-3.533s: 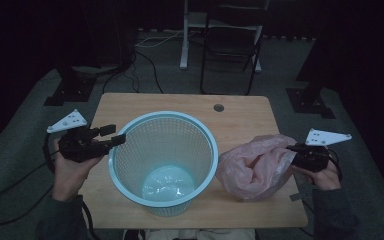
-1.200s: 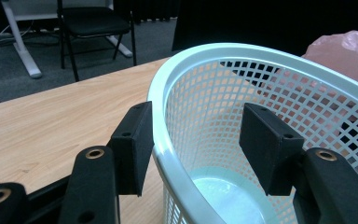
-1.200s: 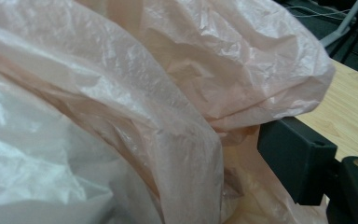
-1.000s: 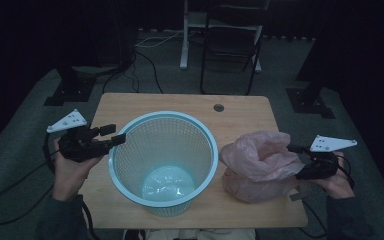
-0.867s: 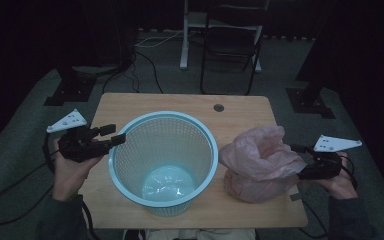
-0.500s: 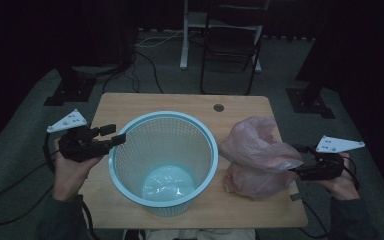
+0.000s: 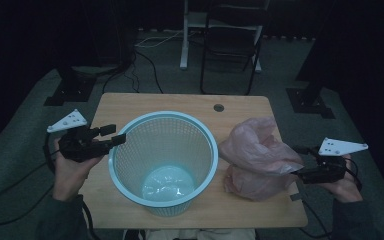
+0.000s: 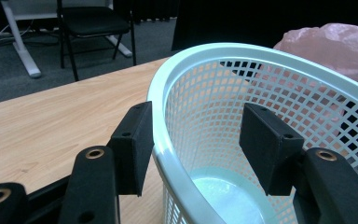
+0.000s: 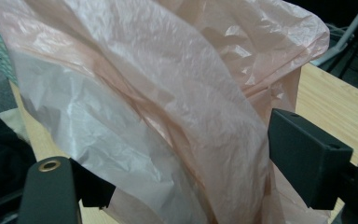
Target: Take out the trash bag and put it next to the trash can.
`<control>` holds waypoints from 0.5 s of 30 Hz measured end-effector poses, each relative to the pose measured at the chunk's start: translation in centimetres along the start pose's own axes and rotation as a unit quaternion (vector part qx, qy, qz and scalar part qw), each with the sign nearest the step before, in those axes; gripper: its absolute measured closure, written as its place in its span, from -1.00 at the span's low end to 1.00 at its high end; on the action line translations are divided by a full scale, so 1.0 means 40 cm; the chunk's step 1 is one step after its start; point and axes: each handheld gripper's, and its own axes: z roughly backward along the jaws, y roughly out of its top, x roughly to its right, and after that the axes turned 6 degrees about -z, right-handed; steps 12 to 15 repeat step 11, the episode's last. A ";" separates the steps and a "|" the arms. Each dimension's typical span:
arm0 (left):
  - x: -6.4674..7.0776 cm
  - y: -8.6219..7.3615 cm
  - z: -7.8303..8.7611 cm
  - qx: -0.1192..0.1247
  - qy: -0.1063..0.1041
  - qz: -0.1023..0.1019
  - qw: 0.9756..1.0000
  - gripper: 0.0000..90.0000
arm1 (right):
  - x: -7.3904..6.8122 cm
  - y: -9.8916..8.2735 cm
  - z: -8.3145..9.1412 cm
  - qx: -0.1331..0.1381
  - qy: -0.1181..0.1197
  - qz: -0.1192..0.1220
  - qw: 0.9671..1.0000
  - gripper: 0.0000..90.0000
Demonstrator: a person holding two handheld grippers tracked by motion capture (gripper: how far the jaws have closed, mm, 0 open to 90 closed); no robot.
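Shifting rightward since earlier, right gripper (image 7: 300, 172) stretching pink bag (image 7: 257, 157) taut.

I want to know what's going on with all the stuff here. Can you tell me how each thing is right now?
basket: upright on the table, nothing in it.
pink bag: crumpled, partly lifted beside the basket.
left gripper: open, one jaw on each side of the basket's rim.
right gripper: at the bag's edge, bag film between its jaws; can't tell if it's shut.
table: holds basket and bag.
chair: standing behind the table.
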 end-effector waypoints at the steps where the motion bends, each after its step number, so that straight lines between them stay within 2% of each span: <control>1: 0.000 0.000 0.000 0.001 -0.001 0.001 1.000 0.00 | -0.002 -0.001 0.003 0.003 0.003 0.000 1.000 -0.51; 8: -0.002 0.000 0.001 0.003 -0.003 0.001 1.000 0.00 | -0.011 -0.005 0.017 0.009 0.015 0.015 1.000 -0.51; 15: -0.002 0.000 0.002 0.003 -0.003 0.002 1.000 0.00 | -0.010 -0.007 0.016 0.010 0.015 0.012 1.000 -0.51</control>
